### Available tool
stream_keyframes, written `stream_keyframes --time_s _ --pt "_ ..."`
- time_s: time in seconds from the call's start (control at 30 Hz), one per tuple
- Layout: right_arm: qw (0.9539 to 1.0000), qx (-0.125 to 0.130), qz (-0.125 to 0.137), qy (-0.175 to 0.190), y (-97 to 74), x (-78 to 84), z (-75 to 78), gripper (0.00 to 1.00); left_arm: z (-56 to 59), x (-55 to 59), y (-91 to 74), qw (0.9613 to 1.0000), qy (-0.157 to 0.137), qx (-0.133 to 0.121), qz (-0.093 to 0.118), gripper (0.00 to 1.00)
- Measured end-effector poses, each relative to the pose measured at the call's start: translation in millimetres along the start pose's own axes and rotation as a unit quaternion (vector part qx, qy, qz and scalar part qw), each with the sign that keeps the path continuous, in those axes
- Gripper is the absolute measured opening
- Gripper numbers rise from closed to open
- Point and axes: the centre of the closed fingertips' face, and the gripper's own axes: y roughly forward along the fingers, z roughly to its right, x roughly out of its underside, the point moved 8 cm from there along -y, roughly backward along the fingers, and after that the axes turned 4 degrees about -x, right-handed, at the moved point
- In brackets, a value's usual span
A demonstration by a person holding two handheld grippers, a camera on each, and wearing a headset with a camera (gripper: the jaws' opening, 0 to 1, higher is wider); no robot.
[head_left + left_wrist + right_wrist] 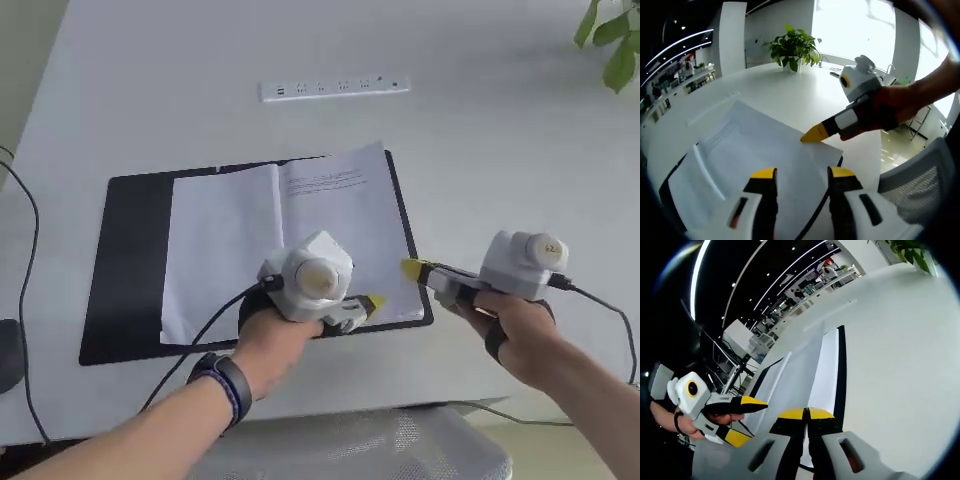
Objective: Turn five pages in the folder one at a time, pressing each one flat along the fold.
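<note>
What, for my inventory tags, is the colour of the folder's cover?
Black. The folder's cover shows best in the head view, bordering the white pages.

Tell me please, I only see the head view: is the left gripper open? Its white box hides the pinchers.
Observer: Yes, open. The left gripper view shows the left gripper with a gap between its yellow tips, over the page.
Operator: And the other one?
Observer: The right gripper is shut; its own view shows the tips together.
Operator: What's that leaf in the corner?
Observer: A bushy plant standing on the table.
</note>
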Motion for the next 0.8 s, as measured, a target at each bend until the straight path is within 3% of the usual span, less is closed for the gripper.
stream_keyframes --time_s 0.47,0.8 --pt "0.9993 -0.029 0.009 -0.021 -8.0 -15.4 -29.3 0.00 -11.0 -0.4 -40.3 0.9996 0.000 -0.018 0.021 0.48" --pt "0.9976 -0.054 0.025 -0.035 -7.4 -25.6 -55.0 0.00 -23.2 14.2 -76.8 0.9985 -0.015 -0.041 0.032 0.51"
